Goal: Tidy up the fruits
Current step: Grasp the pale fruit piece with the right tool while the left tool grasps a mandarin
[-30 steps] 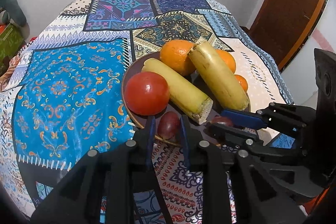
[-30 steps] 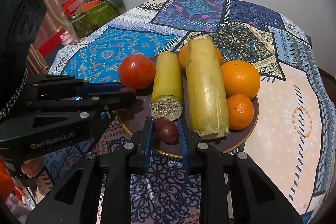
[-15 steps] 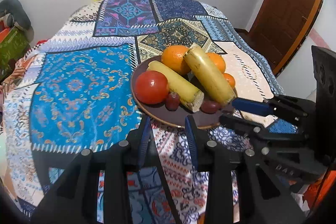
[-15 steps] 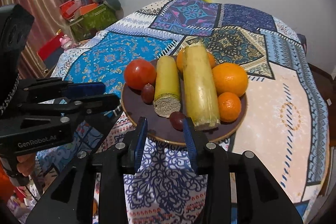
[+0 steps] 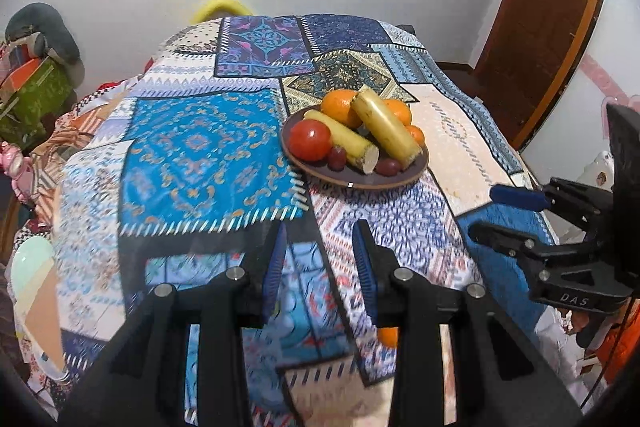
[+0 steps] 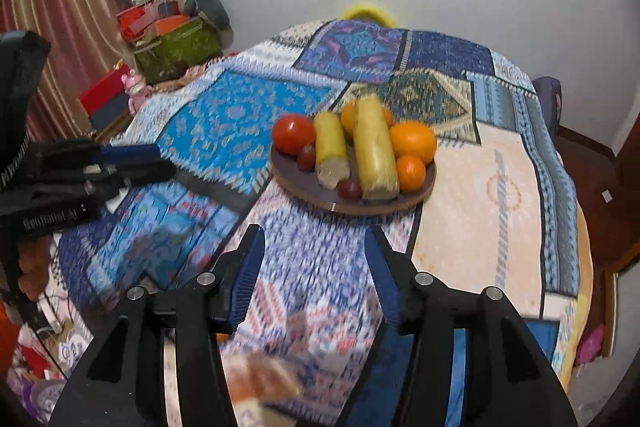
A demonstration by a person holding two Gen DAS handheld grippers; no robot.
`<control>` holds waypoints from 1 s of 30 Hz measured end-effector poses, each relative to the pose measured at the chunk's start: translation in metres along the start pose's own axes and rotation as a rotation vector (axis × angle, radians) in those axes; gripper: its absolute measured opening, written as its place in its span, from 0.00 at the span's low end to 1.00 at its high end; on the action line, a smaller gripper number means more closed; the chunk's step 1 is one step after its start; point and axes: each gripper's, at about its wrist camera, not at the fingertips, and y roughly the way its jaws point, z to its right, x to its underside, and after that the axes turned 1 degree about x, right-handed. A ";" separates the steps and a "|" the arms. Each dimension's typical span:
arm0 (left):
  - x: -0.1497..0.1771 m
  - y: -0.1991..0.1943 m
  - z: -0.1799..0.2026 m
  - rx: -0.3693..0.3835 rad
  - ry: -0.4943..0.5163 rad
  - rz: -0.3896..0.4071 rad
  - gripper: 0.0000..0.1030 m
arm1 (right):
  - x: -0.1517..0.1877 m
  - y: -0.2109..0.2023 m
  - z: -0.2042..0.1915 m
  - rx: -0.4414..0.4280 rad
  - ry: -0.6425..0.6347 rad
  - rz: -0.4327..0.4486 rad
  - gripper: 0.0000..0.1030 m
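Your fruit all sits on the brown plate [image 5: 416, 169], well ahead of both tongs. On it: a red tomato [image 5: 310, 140] at its left edge, two pale yellow cane-like sticks [image 5: 344, 143] laid side by side down the middle, three oranges [image 5: 338, 105] behind and to the right of them, and two small dark grapes [image 5: 337, 158] at the near ends of the sticks, one by the tomato and one between the stick ends. Nothing lies loose on the patchwork cloth [image 5: 208, 147] around the plate, as far as you can see from here.

Your left tongs [image 5: 320, 259] are empty, the jaws a narrow way apart with only cloth between them. Your right tongs [image 6: 316, 275] are empty too, the jaws opening and already wider than the left pair. Each pair shows at the side of the other's view, clear of the plate.

Judging by this, the gathering looks done: every piece is on the plate. An orange blur shows below the left tongs and a tan blur below the right; what they are you cannot tell. If either is a fruit, it is the only thing left.
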 end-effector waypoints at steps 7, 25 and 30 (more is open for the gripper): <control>0.030 -0.027 -0.010 -0.015 0.007 0.012 0.46 | 0.039 0.005 -0.015 -0.014 0.029 -0.111 0.54; 0.066 -0.021 -0.012 0.002 -0.002 -0.050 0.62 | 0.083 0.040 -0.061 -0.035 0.016 -0.276 0.84; 0.068 -0.008 0.005 0.020 0.043 -0.084 0.62 | 0.088 0.035 -0.061 -0.021 -0.068 -0.276 0.77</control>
